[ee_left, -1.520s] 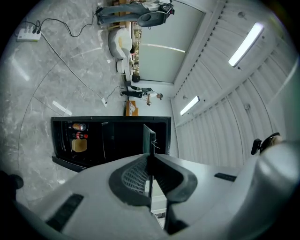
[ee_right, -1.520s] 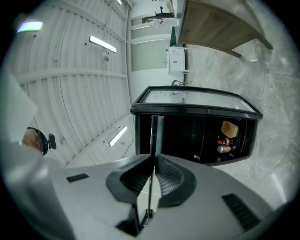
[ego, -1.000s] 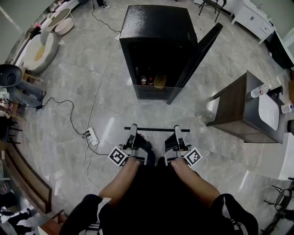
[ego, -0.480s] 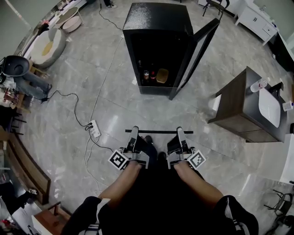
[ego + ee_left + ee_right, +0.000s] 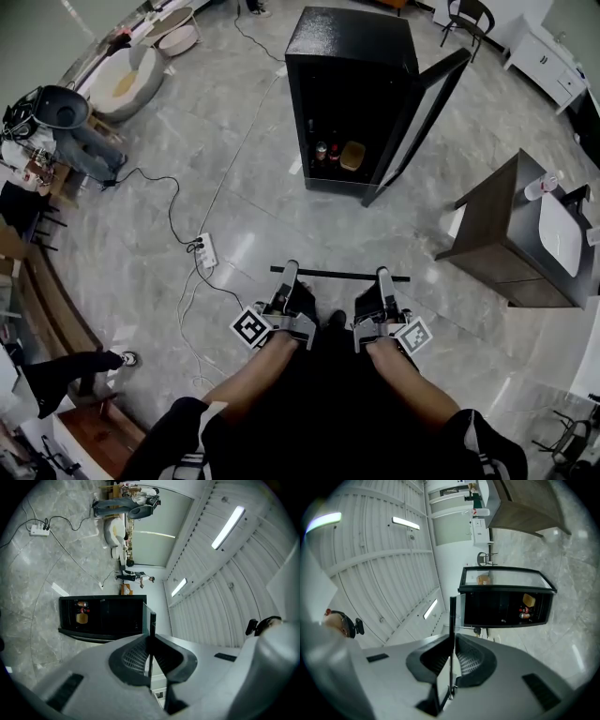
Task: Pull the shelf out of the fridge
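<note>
Both pairs of jaws are clamped on the shelf (image 5: pixel 339 275), left gripper (image 5: pixel 289 271) and right gripper (image 5: pixel 382 275). Its black edge spans the tips. The fridge (image 5: pixel 352 42) is well ahead, with open floor (image 5: pixel 281 216) between.

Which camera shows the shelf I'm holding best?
The head view: the shelf runs as one dark bar between the left tongs and right tongs. Each gripper view shows only its thin edge, clamped in the jaws.
</note>
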Demonstrator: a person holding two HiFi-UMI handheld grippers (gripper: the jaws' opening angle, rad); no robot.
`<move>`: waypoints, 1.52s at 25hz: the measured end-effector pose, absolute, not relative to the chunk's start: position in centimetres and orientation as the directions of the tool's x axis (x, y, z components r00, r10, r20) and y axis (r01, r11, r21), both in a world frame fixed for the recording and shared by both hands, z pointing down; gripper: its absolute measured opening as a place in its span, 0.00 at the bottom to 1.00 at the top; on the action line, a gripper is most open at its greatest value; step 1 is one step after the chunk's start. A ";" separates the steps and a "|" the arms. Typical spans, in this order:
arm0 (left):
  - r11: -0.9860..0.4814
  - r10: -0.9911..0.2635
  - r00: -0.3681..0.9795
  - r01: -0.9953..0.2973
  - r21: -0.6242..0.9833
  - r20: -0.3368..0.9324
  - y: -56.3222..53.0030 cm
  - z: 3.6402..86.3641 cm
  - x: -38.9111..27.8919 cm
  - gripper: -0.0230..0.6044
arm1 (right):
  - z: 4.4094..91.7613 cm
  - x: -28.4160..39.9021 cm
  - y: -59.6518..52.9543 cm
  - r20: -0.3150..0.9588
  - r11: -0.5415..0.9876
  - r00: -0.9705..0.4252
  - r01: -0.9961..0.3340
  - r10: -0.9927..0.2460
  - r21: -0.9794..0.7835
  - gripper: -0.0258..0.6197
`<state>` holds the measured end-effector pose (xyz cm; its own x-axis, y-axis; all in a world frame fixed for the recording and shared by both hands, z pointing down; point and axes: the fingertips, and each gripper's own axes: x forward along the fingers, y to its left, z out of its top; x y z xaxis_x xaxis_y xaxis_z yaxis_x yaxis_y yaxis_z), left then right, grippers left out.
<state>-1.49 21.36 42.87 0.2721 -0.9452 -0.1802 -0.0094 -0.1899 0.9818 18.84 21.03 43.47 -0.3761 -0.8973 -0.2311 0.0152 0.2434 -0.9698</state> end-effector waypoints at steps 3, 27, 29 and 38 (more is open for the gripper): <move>-0.195 -0.944 0.273 -0.003 0.981 -0.186 21.7 42.1 -2.1 0.09 | 42.7 18.2 21.4 -0.232 0.246 -0.376 0.012 -0.897 -0.969 0.10; -0.245 -0.936 0.264 -0.007 0.969 -0.235 22.4 40.7 -2.4 0.09 | 41.4 18.1 21.7 -0.257 0.288 -0.401 -0.017 -0.879 -0.957 0.10; -0.246 -0.935 0.266 -0.008 0.969 -0.235 22.4 40.6 -2.4 0.09 | 41.3 18.0 21.8 -0.259 0.290 -0.399 -0.018 -0.880 -0.957 0.10; -0.246 -0.934 0.270 -0.003 0.969 -0.236 22.5 40.7 -2.3 0.09 | 41.3 18.1 22.0 -0.263 0.296 -0.399 -0.022 -0.878 -0.955 0.10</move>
